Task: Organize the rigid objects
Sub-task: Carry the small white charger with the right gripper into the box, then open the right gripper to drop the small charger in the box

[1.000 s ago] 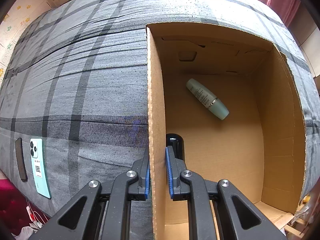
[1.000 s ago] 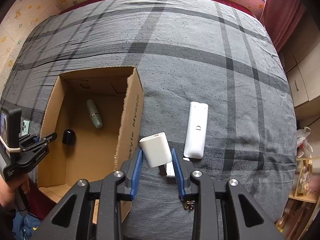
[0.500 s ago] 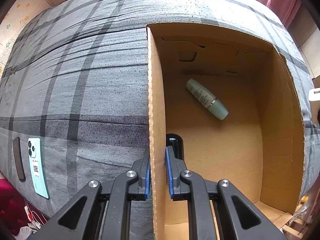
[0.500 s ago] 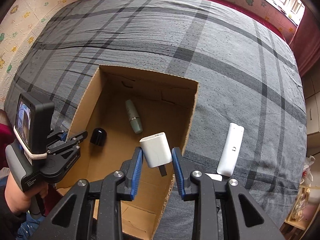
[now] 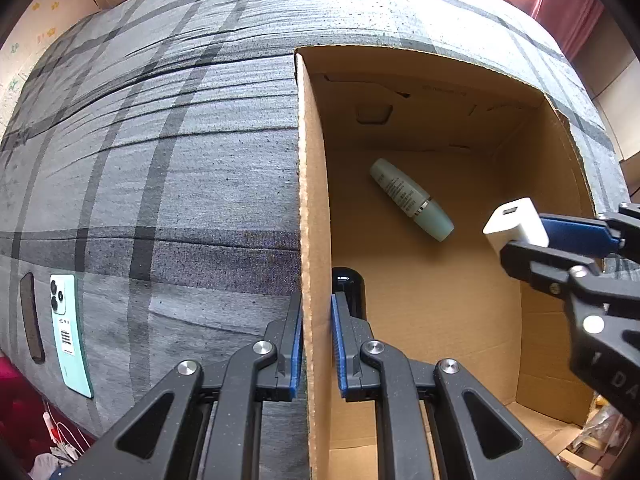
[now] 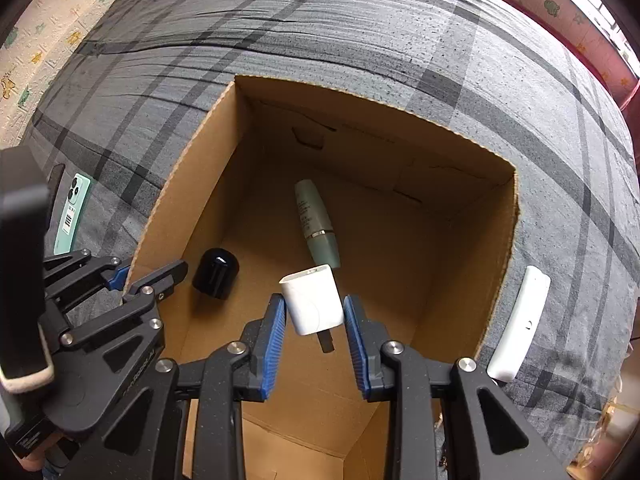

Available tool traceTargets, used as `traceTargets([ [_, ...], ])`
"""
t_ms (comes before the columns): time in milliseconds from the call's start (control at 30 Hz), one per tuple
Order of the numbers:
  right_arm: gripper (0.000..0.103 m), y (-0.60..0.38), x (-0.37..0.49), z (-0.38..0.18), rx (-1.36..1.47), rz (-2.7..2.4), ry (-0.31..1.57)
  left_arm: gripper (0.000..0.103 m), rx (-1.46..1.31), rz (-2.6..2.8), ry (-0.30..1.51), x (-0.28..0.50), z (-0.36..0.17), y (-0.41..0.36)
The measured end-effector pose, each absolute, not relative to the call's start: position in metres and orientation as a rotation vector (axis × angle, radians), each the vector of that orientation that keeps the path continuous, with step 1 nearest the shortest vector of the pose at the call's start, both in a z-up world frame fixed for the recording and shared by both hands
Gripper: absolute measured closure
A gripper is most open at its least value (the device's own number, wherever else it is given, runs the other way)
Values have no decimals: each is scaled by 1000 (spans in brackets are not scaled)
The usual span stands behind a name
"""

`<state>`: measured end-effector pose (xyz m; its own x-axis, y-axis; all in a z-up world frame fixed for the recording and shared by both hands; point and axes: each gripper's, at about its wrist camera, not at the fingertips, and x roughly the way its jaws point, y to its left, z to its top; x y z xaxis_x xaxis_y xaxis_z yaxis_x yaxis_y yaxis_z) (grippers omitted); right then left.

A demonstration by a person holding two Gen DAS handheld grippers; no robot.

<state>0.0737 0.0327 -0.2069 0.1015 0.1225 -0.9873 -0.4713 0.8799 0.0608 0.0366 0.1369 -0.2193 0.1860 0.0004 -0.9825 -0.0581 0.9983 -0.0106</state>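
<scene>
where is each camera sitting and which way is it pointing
Left wrist: sits on the left gripper, looking steeply down along its fingers, which pinch the cardboard box wall; the right gripper enters at the right edge.
Right wrist: sits on the right gripper, looking straight down into the box; it holds a white charger; the left gripper shows at the left.
Shared: box, green bottle, black cap, phone, plaid bedcover.

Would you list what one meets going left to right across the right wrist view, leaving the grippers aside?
Mint phone → black cap → white charger → box's right wall → white remote.
</scene>
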Motion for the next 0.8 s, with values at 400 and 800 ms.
traceTargets([
  [400,71,48,83,-255,-282,441,1472,89,-62,36,1378,36,-219,137],
  [800,71,49,88,-279,-248,440,1510,89,-61,37,1375,35,-218,137],
])
